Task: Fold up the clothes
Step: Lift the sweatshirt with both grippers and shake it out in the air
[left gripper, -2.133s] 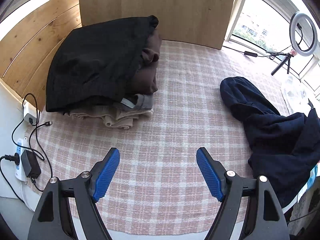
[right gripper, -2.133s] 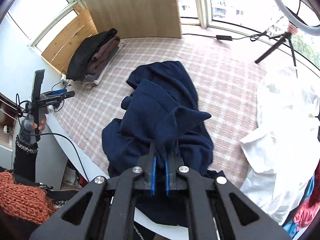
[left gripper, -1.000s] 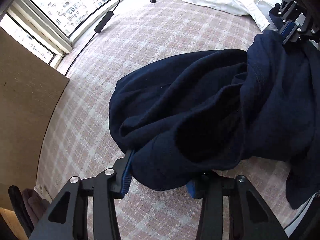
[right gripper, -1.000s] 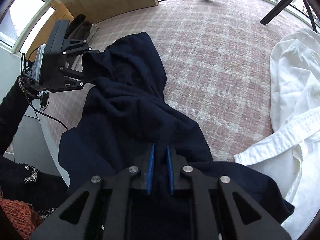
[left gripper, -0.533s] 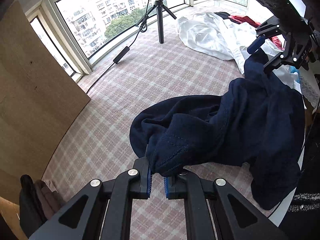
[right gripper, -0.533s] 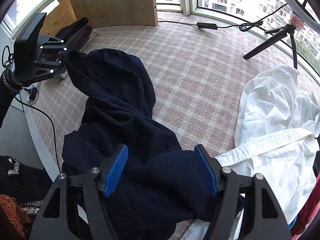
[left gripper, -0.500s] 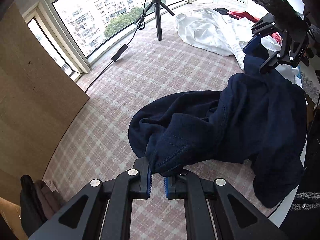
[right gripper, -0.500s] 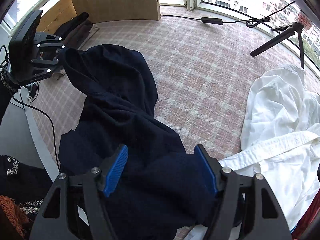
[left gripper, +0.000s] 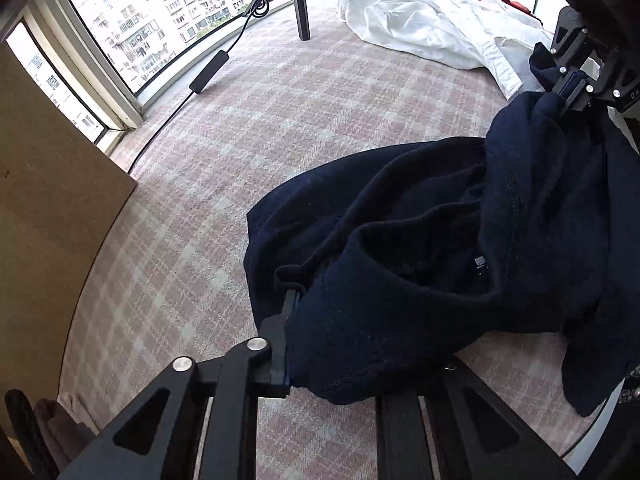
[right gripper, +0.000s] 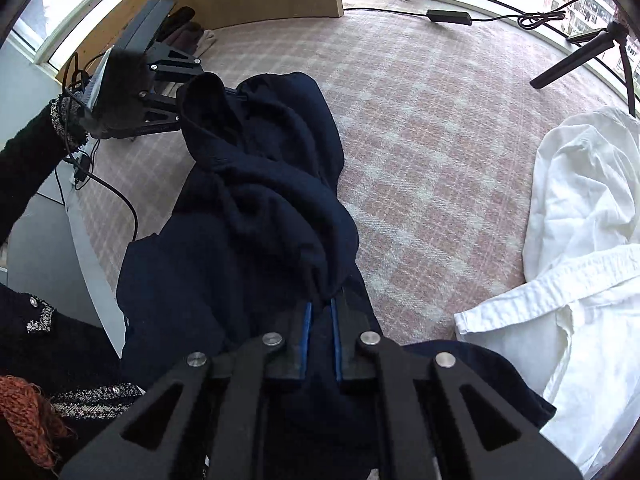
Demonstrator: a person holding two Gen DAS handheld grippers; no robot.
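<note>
The sweater [right gripper: 260, 184], dark navy, now hangs bunched between both grippers above the plaid rug [right gripper: 420, 128]; half a second ago the right gripper's jaws stood wide apart over the cloth, and now they have closed on a fold of it. The left gripper has kept its clamp on the other edge through that time, and the cloth has been drawn further over its right finger.

In the right wrist view the right gripper [right gripper: 320, 322] shows its two blue pads [right gripper: 306, 322] nearly together, with a tuck of navy knit pinched between them and the rest of the sweater running ahead and to the left of the fingers. In the left wrist view the left gripper [left gripper: 294, 312] grips a hemmed edge; only its left finger shows, the right one being buried under the fabric draped forward and right.

A white shirt [right gripper: 580, 240] lies crumpled on the rug to the right of the right gripper's fingers, apart from the sweater. A black tripod [left gripper: 300, 0] stands far ahead of the left fingers, by the window.
</note>
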